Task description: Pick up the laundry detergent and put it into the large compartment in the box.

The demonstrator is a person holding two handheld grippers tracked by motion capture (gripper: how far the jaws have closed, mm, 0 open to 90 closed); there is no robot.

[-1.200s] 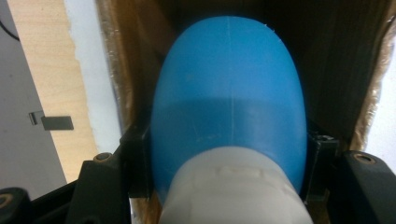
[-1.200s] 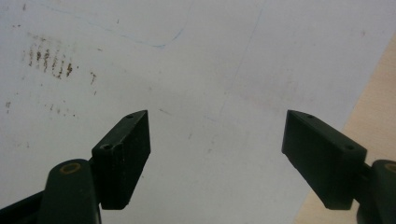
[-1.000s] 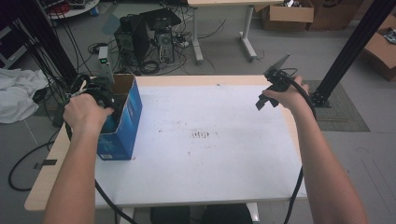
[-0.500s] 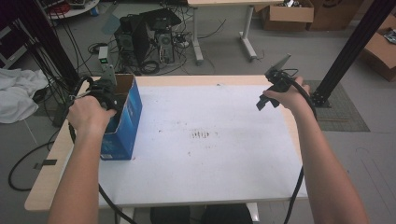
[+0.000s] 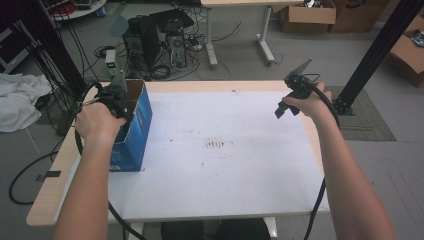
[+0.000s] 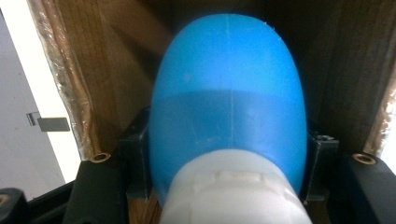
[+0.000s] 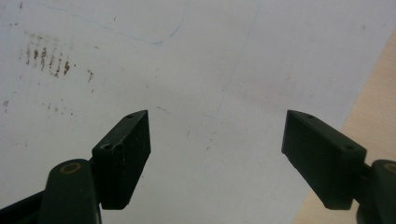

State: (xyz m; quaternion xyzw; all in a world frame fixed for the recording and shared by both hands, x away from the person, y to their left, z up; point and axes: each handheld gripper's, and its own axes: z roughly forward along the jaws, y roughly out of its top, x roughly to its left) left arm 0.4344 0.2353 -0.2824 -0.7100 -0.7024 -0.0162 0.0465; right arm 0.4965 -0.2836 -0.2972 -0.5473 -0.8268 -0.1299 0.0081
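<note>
**Bottle gripped inside the box, with tight walls around it**

Since the earlier frame almost nothing has moved: the left hand sits at the same spot over the blue box [image 5: 131, 131] at the left edge of the desk [image 5: 240, 175], and the right hand hangs at the far right as before.

The left claw [image 6: 229, 154] is down inside the open box, its jaws closed on a blue bottle [image 6: 229, 98] with a white cap [image 6: 233, 196]; the pads press the bottle's two sides just above the cap, and the brown cardboard walls stand close on both sides. The right claw [image 7: 217, 154] is wide open and holds nothing, hovering over the bare white desk top.

The main risk, as I judge it, is the grip itself. The bottle's sides are smooth and rounded, so the pads could slide along the curve and the bottle could slip down or twist on the way out. A second risk is the box: it looks light and stands at the desk's left edge, so a bottle or claw catching on a wall could drag or tip it. The right claw is well apart from the box and cannot steady it from there.
</note>
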